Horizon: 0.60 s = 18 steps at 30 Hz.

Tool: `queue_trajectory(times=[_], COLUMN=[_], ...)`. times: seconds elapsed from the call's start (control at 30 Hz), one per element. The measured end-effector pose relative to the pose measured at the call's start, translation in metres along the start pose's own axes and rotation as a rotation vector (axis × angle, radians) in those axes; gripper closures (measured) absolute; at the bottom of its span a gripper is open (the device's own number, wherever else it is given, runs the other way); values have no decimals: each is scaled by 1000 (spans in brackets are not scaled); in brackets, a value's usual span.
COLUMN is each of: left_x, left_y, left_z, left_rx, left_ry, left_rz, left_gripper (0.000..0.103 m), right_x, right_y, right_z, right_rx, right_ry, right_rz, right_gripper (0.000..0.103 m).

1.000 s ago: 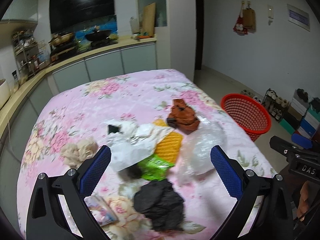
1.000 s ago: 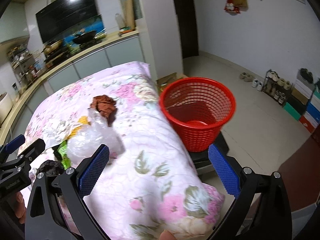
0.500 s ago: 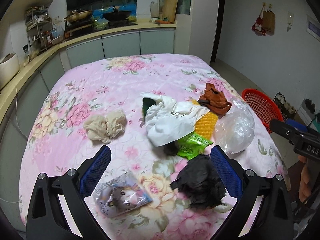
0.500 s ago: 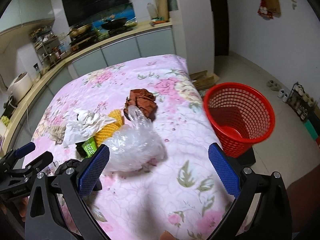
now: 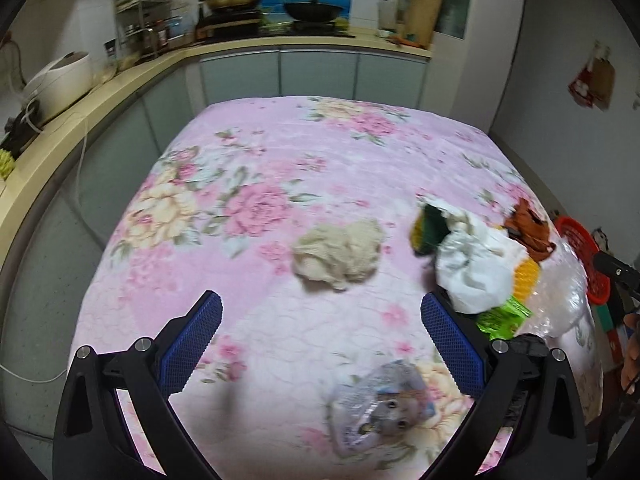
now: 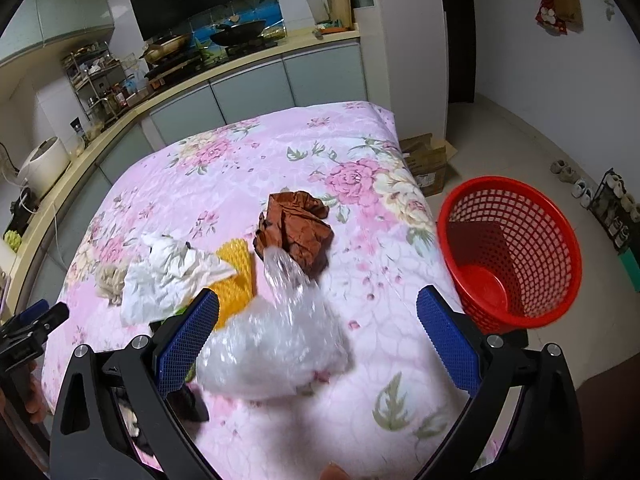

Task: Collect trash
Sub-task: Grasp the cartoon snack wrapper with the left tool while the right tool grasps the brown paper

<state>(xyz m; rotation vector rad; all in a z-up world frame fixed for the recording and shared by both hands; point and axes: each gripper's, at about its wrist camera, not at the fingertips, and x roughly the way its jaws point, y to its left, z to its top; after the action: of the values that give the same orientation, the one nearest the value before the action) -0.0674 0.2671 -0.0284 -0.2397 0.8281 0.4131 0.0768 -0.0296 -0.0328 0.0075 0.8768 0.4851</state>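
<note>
Trash lies on a table with a pink floral cloth (image 5: 320, 152). My left gripper (image 5: 320, 344) is open and empty above the cloth, a beige crumpled wad (image 5: 340, 254) ahead of it and a clear printed wrapper (image 5: 376, 408) just below. White paper (image 5: 476, 268), a green packet (image 5: 504, 318) and a brown crumpled bag (image 5: 528, 230) lie to its right. My right gripper (image 6: 316, 336) is open over a clear plastic bag (image 6: 276, 344). The brown bag (image 6: 296, 232), yellow foam net (image 6: 236, 280) and white paper (image 6: 172, 276) lie beyond it. A red mesh basket (image 6: 516, 252) stands on the floor right of the table.
A kitchen counter (image 5: 100, 92) with a rice cooker (image 5: 60, 84) and stove runs along the left and back. A cardboard box (image 6: 428, 160) and shoes (image 6: 568, 176) sit on the floor by the basket. A black crumpled piece (image 6: 188, 396) lies by my right gripper's left finger.
My left gripper has swung left across the table, so the trash pile now sits at its right. My right gripper has swung left and come over the clear plastic bag.
</note>
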Motion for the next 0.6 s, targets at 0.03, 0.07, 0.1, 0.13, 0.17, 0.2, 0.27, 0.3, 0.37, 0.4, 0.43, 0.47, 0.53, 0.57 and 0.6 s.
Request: queue_trajectory(times=[0.03,0.07,0.1,0.13,0.17,0.2,0.27,0.3,0.37,0.4,0.43,0.47,0.53,0.57,0.6], left_x=[-1,-2,-4,-5,-5,-4,2,6,17,20,25,28,35,37,40], left_y=[3,5,5,3,-1,-6,-15,-19,-30,-31,-32,-33,-32,-31,-30], left_z=[0,-2,-3,-7,-12,-18,-29,-34,-48,-51,-55,-57,-60,-61,-61], left_rx=[-9,-15,-16,-7,8,25,44,53,67,67,64,61,57,55,52], left_ry=[1,0,0,3,11,26,61,80,126,138,153,161,177,182,187], left_rz=[-2,-12,-23,-37,-47,-56,-73,-84,-92,-91,-89,-87,-79,-73,-72], left_gripper=[6,6,6,6,6,6,6,6,6,6,6,7,7,7,7], right_x=[1,3,4,5,5,6,7,8,9,10,10,10,12,13,14], right_y=[1,3,6,8,10,12,13,13,13,13,12,12,11,10,10], right_z=[1,2,4,5,5,6,7,8,8,9,10,9,12,14,16], right_rx=[-1,-6,-15,-23,-33,-39,-44,-45,-47,-46,-44,-46,-49,-49,-50], right_ry=[1,1,-1,-3,-6,-7,-4,-2,2,5,6,6,10,12,12], right_rz=[4,9,14,14,14,16,19,19,17,16,17,16,12,11,10], right_gripper=[7,7,7,7,7,7,7,7,7,7,7,7,7,7,7])
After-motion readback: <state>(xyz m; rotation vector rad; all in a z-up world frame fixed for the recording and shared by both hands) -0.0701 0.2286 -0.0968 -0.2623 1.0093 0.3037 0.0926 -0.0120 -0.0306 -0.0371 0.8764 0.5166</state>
